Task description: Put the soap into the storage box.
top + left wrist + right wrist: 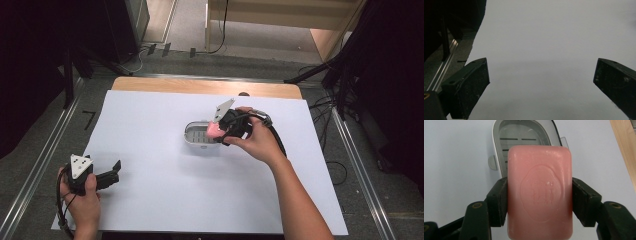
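In the high view, the right gripper sits a little right of the frame's centre, held by the person's right hand, whose forearm runs in from the lower right. Its fingers are clamped on a pink soap bar, which hangs over the right end of a grey oval soap dish lying on the white sheet that covers the tabletop. A strip of bare wood shows along the top edge of the sheet.

The right gripper view looks along the two black fingers, which press on the long sides of the soap bar, one at the left and one at the right of the frame. The bar stands in the middle of the frame, with a round embossed seal on its face. Behind its upper edge lies the soap dish, grey inside with slots in its floor and a paler rim, at the top centre of the frame.

At the lower left of the high view, the left gripper is held by the left hand low over the sheet, well apart from the dish. In the left gripper view its fingers stand wide apart at the lower corners, with nothing but the white sheet between them
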Demonstrator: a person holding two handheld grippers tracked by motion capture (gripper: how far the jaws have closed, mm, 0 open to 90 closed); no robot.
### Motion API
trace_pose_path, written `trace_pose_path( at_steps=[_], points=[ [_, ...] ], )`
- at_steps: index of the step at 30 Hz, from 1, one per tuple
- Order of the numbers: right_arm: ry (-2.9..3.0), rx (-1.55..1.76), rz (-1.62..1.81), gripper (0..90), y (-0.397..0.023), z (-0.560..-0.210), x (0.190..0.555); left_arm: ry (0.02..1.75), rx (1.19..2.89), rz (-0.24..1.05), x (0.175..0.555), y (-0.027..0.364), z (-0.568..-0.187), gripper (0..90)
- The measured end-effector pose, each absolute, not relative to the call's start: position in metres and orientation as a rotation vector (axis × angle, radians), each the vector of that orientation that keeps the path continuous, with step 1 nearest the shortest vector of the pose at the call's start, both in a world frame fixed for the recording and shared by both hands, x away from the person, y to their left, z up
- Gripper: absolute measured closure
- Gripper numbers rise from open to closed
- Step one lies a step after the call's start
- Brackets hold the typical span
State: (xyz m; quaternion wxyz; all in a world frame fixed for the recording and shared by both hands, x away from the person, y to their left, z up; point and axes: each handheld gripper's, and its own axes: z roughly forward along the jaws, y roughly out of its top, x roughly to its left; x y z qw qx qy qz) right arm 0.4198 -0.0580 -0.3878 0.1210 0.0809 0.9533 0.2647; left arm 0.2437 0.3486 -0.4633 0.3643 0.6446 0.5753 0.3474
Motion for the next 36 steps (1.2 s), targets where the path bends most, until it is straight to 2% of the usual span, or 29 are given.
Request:
trace_pose_path(
  at_steps=[23, 36],
  points=[
    [2.823, 0.122, 0.742, 38.9, -0.021, -0.39, 0.429, 1.486, 1.664, 0.886, 0.244, 0.349, -0.463, 0.8],
    [2.851, 0.093, 0.712, 38.9, -0.013, -0.396, 0.433, 1.489, 1.666, 0.883, 0.245, 0.349, -0.463, 0.8]
  ],
)
